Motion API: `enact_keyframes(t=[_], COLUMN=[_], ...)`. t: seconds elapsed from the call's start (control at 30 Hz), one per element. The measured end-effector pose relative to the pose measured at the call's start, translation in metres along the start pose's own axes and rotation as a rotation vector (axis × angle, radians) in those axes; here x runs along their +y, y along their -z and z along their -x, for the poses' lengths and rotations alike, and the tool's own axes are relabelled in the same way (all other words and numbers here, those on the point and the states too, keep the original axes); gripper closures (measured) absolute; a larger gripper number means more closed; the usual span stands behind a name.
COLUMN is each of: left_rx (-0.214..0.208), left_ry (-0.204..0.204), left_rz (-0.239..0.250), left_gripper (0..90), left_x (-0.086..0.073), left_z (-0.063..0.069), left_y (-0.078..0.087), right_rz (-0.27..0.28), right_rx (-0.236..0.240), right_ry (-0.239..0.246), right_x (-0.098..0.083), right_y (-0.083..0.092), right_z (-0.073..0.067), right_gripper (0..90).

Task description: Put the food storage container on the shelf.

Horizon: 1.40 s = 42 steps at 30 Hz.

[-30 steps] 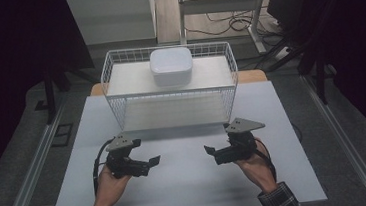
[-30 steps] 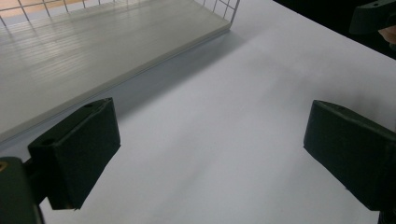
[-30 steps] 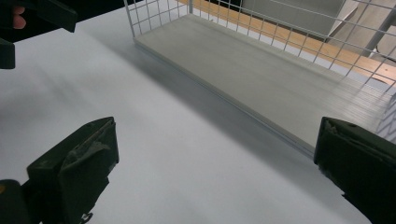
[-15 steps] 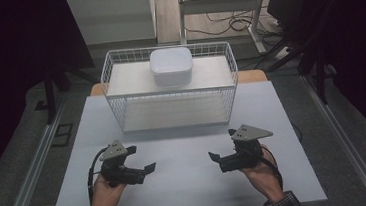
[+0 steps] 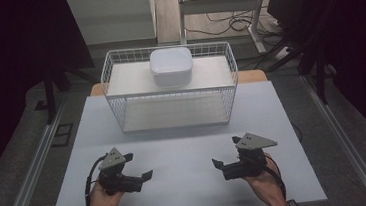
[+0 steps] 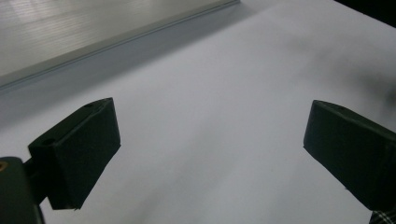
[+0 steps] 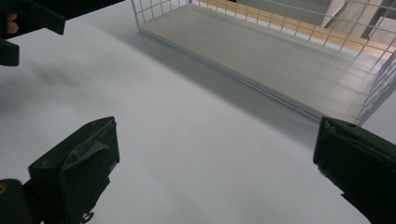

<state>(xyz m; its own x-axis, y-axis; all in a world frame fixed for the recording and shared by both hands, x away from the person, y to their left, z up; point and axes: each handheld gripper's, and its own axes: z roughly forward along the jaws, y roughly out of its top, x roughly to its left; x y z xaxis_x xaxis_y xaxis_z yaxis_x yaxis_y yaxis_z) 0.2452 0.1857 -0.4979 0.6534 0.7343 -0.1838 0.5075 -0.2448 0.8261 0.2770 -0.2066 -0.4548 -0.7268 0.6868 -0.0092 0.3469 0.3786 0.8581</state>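
Observation:
A white wire rack [image 5: 230, 96] stands at the back of the white table [image 5: 183, 133], and a white square bowl [image 5: 170, 66] rests on its top shelf. Near the front edge my left gripper [image 5: 139, 167] is held in a hand, pointing right, open and with nothing in it. My right gripper [image 5: 225, 152] faces it from the right, also open and holding nothing. In the left gripper view the gripper [image 6: 210, 140] has its jaws wide apart over bare table. In the right gripper view the gripper [image 7: 215, 154] has its jaws spread, with the rack's lower shelf [image 7: 261, 51] ahead.
The left gripper [image 7: 28, 18] appears at the top left of the right gripper view. Dark floor and metal rails [image 5: 31, 166] flank the table. A desk frame with cables [image 5: 229, 23] stands behind the rack. Open table surface lies between the grippers and the rack.
Both hands have drawn their grippers back toward the table's front edge, away from the rack. Both grippers stay open.

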Motion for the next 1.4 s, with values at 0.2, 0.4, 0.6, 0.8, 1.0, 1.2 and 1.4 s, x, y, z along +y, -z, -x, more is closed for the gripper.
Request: enact_keyframes(t=[0.2, 0.4, 0.6, 0.8, 1.0, 1.2, 1.4], left_rx=[0.013, 0.029, 0.051, 0.066, 0.084, 0.100, 0.119], left_ry=[-0.012, -0.021, -0.035, -0.035, -0.016, 0.001, 0.008], left_rz=[-0.010, -0.007, -0.013, -0.014, -0.021, -0.021, -0.033], left_gripper=[3.5, 3.4, 3.4, 3.0, 2.9, 3.0, 3.0], left_x=[-0.005, -0.008, -0.013, -0.018, -0.026, -0.033, -0.039], left_z=[0.001, 0.002, 0.003, 0.003, 0.000, -0.003, -0.005], left_y=[0.001, 0.004, 0.008, 0.015, 0.025, 0.035, 0.041], right_rz=[-0.005, -0.004, -0.002, -0.004, -0.007, -0.003, 0.003], right_rx=[-0.016, -0.014, -0.022, -0.038, -0.059, -0.087, -0.119], right_ry=[0.001, 0.000, 0.011, 0.018, 0.001, -0.025, -0.043], right_x=[-0.008, -0.012, -0.018, -0.023, -0.029, -0.035, -0.042], right_y=[0.001, 0.006, 0.012, 0.020, 0.031, 0.043, 0.054], right_z=[0.001, 0.001, 0.002, 0.001, 0.004, 0.008, 0.012], right_gripper=[0.6, 0.8, 1.0, 1.0, 1.1, 1.0, 1.0])
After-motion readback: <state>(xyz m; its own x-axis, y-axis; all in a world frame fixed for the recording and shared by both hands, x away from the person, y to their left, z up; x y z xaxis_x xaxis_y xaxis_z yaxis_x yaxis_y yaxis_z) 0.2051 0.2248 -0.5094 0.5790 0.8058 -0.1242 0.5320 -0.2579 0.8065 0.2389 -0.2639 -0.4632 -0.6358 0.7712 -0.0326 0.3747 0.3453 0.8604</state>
